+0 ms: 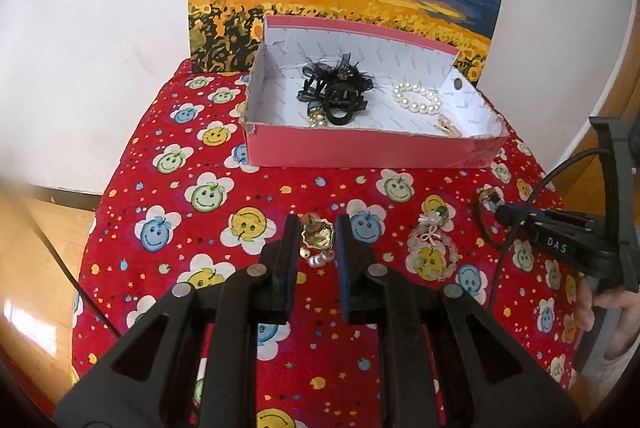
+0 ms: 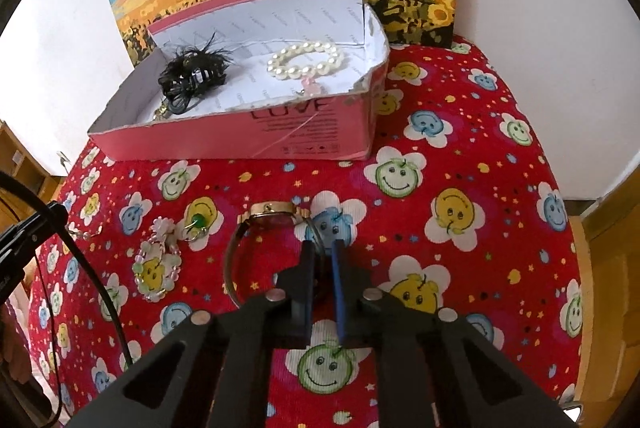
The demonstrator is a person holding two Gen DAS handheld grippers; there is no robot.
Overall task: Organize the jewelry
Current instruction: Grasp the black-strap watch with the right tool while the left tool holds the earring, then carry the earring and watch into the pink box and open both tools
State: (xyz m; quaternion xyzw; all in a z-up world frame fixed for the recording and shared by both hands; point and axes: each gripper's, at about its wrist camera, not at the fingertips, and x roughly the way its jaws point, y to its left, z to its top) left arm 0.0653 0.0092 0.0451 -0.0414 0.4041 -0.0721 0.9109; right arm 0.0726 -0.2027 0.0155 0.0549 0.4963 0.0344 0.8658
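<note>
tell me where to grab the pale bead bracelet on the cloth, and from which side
Take the bead bracelet across one strand of its loop, coming from above. It lies flat on the red cloth as an open ring, so one finger can drop inside and one outside. The near arc looks best, away from the flower cluster at its far end.

Bright, even daylight, soft shadows, floor (image 1: 24,312) glare at left, heavy fisheye bending and dark corners

I see the box (image 2: 256,135) at twelve o'clock on the surface (image 2: 460,268), pearl bracelet (image 2: 306,61) and hair clip (image 2: 192,71) inside; watch (image 2: 272,218) before it, bead bracelet (image 2: 156,268) at nine.
</note>
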